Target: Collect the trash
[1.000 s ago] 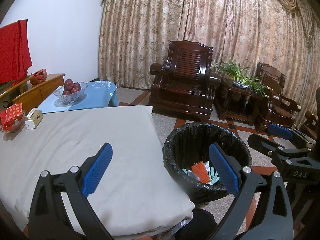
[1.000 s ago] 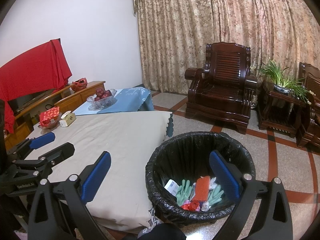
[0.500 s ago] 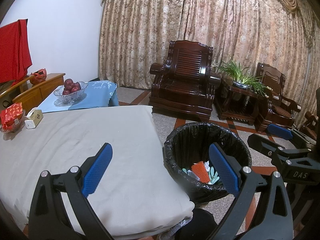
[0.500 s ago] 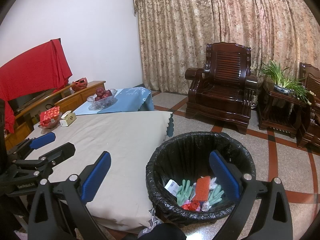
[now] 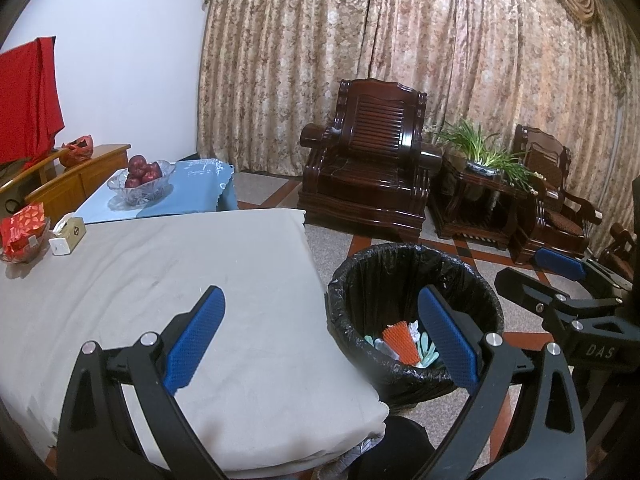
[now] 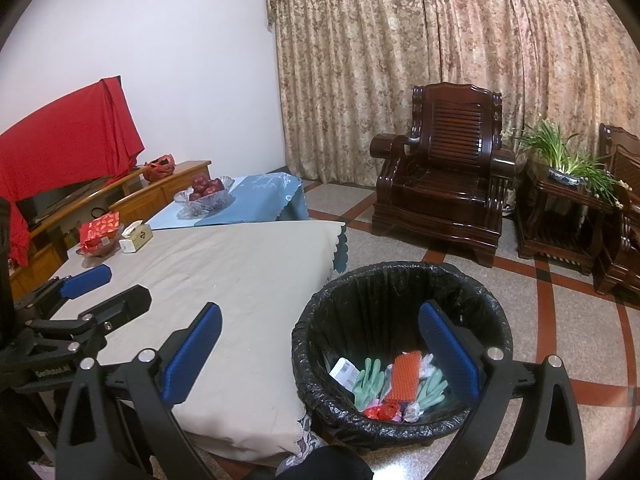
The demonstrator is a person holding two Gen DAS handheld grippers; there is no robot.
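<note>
Black-lined trash bin (image 6: 404, 292) upright on floor beside table, holding gloves (image 6: 370, 380) and wrappers.

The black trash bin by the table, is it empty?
No, the right wrist view shows the trash bin holding green gloves, an orange mesh piece and other scraps.

Both wrist views look forward, side by side — sharing table (image 5: 248, 264) and bin (image 6: 404, 276).

The round bin lined with a black bag (image 6: 400, 292) stood open at the top, just beside the beige-covered counter (image 6: 248, 280). A red packet (image 6: 98, 230) and a small tissue box (image 6: 136, 236) occupied only the counter's far corner.
</note>
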